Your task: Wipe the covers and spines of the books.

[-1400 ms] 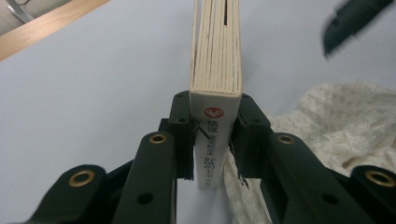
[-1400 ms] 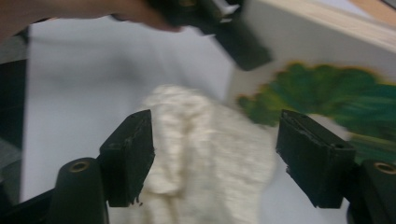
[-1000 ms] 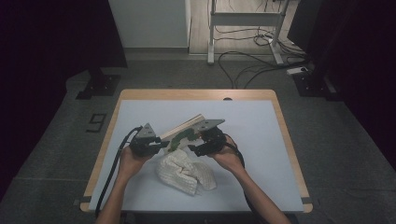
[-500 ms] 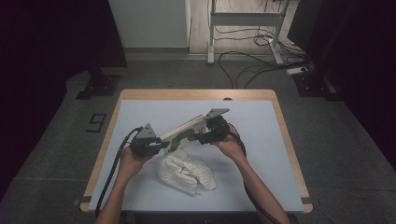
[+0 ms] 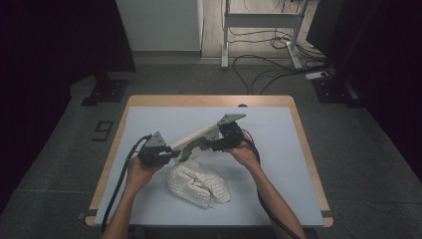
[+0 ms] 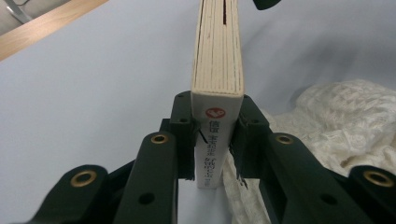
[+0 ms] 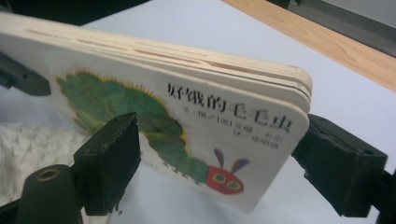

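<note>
Board book [image 5: 195, 143] held above the desk [image 5: 278, 164] beside the cloth [image 5: 198, 185] – stiff, thick, light, glossy so likely slippery – left gripper [image 6: 212, 154] jaws pinch its spine end, right gripper [image 7: 219, 163] jaws spread around the far corner; grip across its thickness.
</note>
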The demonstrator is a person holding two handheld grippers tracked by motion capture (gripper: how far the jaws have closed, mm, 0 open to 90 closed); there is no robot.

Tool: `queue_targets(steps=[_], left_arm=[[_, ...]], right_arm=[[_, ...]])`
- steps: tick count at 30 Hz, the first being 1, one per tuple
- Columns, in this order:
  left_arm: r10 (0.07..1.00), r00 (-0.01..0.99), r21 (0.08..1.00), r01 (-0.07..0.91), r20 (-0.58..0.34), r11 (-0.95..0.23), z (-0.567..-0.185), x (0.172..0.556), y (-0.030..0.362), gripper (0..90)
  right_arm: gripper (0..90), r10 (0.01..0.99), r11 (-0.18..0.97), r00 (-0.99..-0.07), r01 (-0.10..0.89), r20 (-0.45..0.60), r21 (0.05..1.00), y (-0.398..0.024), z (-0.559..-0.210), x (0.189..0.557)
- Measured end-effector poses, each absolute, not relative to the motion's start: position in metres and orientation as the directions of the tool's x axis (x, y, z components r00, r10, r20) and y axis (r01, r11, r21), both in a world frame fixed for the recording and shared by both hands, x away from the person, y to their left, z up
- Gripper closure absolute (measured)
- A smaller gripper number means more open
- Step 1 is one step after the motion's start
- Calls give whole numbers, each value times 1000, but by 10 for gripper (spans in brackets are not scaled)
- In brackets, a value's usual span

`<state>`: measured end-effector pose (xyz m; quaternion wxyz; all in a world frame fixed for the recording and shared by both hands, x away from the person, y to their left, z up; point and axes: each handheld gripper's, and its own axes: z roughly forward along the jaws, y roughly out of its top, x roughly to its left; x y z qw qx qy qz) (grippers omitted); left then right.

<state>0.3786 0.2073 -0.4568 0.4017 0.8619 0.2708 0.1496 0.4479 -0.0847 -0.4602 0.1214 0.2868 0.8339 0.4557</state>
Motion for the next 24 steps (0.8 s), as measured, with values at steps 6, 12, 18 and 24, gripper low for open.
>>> queue_targets(steps=[6,12,18,24], left_arm=[[587,809,772,353,32,-528,-456,380,207,714],[583,813,776,363,7,-516,-457,382,208,676],[586,809,770,352,36,-532,-455,381,203,644],[598,800,771,355,41,-529,-456,381,202,624]], right_arm=[[154,603,426,-796,375,51,823,-88,-458,437],[166,603,433,-797,373,44,821,-94,-455,422],[221,617,438,-787,361,17,823,-100,-450,406],[351,628,425,-778,353,9,833,-105,-452,406]])
